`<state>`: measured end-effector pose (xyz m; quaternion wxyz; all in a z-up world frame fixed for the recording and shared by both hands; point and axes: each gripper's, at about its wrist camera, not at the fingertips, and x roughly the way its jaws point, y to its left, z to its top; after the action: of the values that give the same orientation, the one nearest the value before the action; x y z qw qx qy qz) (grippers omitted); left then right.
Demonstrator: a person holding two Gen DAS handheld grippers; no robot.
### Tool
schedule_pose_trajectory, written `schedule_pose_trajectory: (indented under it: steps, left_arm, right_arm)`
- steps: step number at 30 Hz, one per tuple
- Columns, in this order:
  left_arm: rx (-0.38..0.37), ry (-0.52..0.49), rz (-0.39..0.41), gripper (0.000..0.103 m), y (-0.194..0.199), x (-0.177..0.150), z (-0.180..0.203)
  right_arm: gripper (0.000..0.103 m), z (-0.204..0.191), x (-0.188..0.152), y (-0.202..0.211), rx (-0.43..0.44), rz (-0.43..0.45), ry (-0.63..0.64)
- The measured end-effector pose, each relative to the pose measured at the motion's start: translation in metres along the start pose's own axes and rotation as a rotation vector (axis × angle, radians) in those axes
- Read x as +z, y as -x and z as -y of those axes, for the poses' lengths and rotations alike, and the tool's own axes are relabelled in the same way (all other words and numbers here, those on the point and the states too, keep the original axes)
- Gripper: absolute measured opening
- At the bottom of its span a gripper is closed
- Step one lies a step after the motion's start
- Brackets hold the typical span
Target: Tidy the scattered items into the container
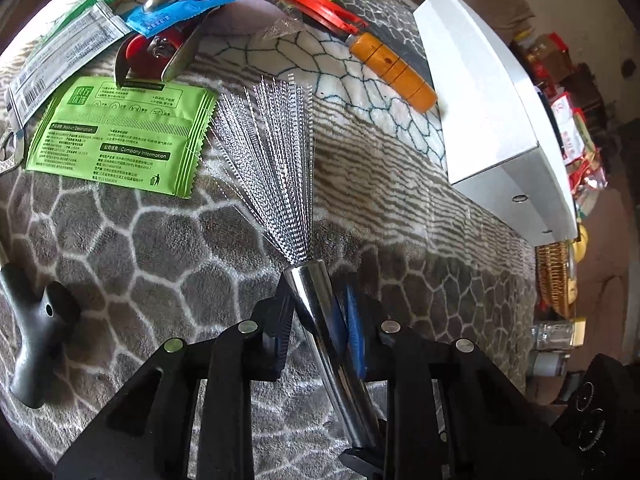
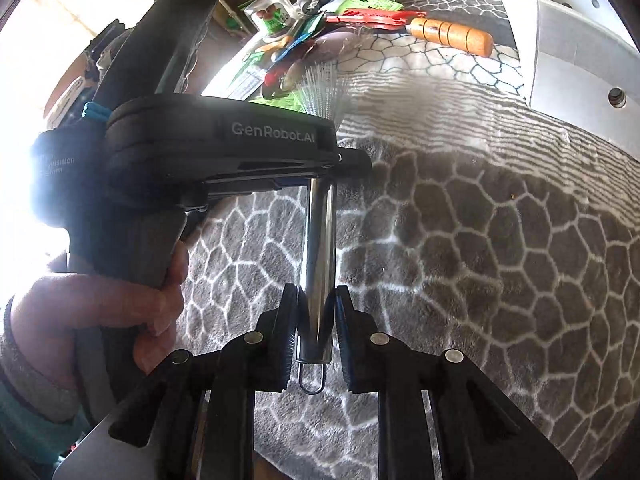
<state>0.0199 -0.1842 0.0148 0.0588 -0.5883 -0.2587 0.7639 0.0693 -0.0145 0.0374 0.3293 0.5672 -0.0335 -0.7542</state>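
A steel wire brush with a chrome handle (image 1: pixel 320 312) and a fan of wire bristles (image 1: pixel 268 152) is held above the patterned blanket. My left gripper (image 1: pixel 316 320) is shut on the handle near the bristles. In the right wrist view the same handle (image 2: pixel 318 264) runs between my right gripper's (image 2: pixel 316 328) pads, which close on its lower end by the wire hanging loop (image 2: pixel 312 378). The left gripper's body (image 2: pixel 224 152) crosses above. The white box (image 1: pixel 492 112) stands at the right, also in the right wrist view (image 2: pixel 576 56).
Scattered on the blanket at the back: a green sachet (image 1: pixel 120 136), a white sachet (image 1: pixel 60 64), a blue sachet (image 1: pixel 180 4), red pliers-like tool (image 1: pixel 304 0), an orange wooden handle (image 1: pixel 392 72), a red-handled tool (image 1: pixel 156 52). A grey T-shaped handle (image 1: pixel 32 332) lies at left.
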Motion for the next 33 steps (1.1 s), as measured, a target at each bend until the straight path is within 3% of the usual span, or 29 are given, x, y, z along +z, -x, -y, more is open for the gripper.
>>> schedule_pose_trajectory:
  steps: [4, 9, 14, 19, 25, 29, 33]
  left_arm:
    - [-0.049, 0.025, 0.011, 0.020, 0.011, -0.004, 0.007]
    - [-0.087, -0.038, 0.049, 0.019, 0.036, 0.004, 0.045]
    - [-0.137, -0.146, 0.099, 0.018, 0.062, 0.027, 0.114]
    - [-0.190, -0.255, 0.119, 0.018, 0.064, 0.066, 0.205]
    - [-0.244, -0.315, 0.076, 0.019, 0.019, 0.133, 0.304]
    - [-0.206, -0.344, 0.040, 0.019, -0.030, 0.171, 0.349]
    - [-0.162, -0.332, -0.029, 0.019, -0.095, 0.196, 0.363]
  right_arm:
    - [0.017, -0.004, -0.011, 0.006, 0.011, 0.016, -0.009]
    - [0.017, -0.005, -0.014, 0.032, 0.015, 0.078, -0.021]
    - [0.018, 0.010, 0.001, 0.083, 0.001, 0.175, -0.039]
    - [0.018, 0.049, 0.038, 0.143, -0.022, 0.265, -0.083]
    - [0.018, 0.128, 0.097, 0.207, -0.080, 0.315, -0.148]
    - [0.018, 0.187, 0.137, 0.211, -0.133, 0.274, -0.196]
    - [0.018, 0.241, 0.162, 0.190, -0.160, 0.191, -0.256]
